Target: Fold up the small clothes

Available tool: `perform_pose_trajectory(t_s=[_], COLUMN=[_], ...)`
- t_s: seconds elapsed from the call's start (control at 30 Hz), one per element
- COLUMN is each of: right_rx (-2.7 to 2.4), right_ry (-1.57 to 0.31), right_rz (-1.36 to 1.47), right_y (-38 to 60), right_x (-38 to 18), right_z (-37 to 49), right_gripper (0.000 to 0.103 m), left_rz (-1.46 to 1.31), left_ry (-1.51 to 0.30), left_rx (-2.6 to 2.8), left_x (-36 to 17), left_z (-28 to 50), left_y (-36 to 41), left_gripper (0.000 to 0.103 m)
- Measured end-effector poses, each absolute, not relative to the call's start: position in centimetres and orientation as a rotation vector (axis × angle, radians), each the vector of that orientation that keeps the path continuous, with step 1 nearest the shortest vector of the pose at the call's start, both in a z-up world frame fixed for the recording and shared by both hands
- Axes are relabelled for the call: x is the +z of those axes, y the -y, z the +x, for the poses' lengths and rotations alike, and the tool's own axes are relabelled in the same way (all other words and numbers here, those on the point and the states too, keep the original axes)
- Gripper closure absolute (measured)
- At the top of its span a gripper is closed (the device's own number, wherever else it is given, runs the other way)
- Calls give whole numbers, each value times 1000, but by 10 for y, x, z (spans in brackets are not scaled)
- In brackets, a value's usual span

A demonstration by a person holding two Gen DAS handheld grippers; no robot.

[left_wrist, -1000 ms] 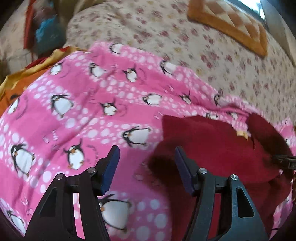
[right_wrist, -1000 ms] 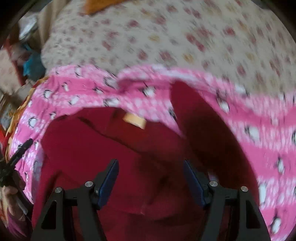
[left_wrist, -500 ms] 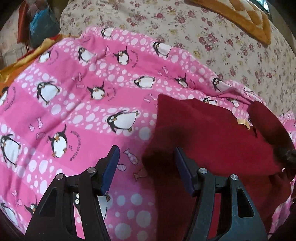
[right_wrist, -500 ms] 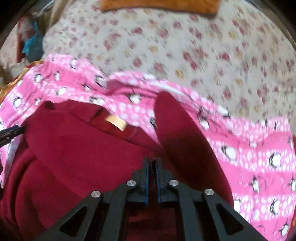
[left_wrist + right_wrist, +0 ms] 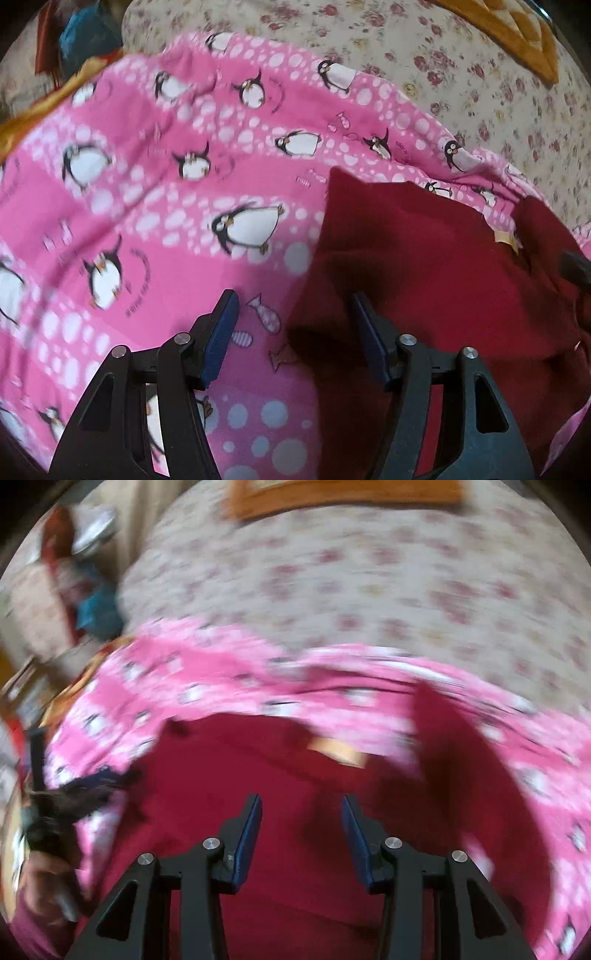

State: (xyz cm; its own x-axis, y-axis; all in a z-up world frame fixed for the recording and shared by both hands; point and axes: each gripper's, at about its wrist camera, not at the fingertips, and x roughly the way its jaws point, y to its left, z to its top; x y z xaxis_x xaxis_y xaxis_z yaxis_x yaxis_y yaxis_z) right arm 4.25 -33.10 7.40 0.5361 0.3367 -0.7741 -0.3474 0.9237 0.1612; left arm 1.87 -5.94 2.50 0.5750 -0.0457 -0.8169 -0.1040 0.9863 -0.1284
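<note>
Matt, fuzzy dark-red cloth garment (image 5: pixel 436 266) lies on a soft pink penguin-print fleece blanket (image 5: pixel 155 206).

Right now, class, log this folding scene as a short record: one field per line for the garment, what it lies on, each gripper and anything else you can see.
garment: dark red garment, lying rumpled, with a tan label near its far edge
surface under it: pink penguin-print blanket spread on a floral bedsheet
left gripper: open, at the garment's left edge, holding nothing
right gripper: open above the red garment, holding nothing
background: orange quilted cushion at the far side
image quality: right wrist view is motion-blurred
</note>
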Motion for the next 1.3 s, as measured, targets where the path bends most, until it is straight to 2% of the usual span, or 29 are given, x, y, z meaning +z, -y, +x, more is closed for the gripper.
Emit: perform_pose_trajectory(t_s=[0.27, 0.33, 0.43, 0.6, 0.77, 0.87, 1.03, 1.13, 1.23, 1.3], right_rx=[545, 536, 425, 383, 407, 399, 418, 403, 363, 338], right_ry=[-980, -1006, -945, -968, -944, -998, -982, -942, -926, -923], right_rz=[-84, -152, -327, -171, -102, -100, 24, 22, 42, 66], right_y=[200, 177, 160, 194, 217, 224, 259, 294, 325, 343], right_x=[40, 20, -2, 4, 15, 4, 32, 46, 50, 50], right_z=[95, 106, 121, 133, 104, 98, 64, 25, -5, -17], right_gripper=[60, 60, 59, 57, 55, 55, 54, 51, 42, 41], left_rz=[-182, -196, -225, -207, -203, -194, -197, -168, -126, -110], left_ry=[-927, -923, -925, -930, -927, -921, -889, -861, -836, -820], left_rx=[28, 21, 10, 17, 18, 18, -3, -12, -14, -14], left_x=[23, 23, 21, 20, 19, 20, 26, 32, 37, 40], left_z=[14, 15, 17, 19, 18, 18, 13, 8, 3, -1], left_y=[58, 56, 50, 54, 55, 55, 55, 61, 70, 74], left_gripper=[33, 31, 29, 24, 24, 23, 24, 24, 24, 23])
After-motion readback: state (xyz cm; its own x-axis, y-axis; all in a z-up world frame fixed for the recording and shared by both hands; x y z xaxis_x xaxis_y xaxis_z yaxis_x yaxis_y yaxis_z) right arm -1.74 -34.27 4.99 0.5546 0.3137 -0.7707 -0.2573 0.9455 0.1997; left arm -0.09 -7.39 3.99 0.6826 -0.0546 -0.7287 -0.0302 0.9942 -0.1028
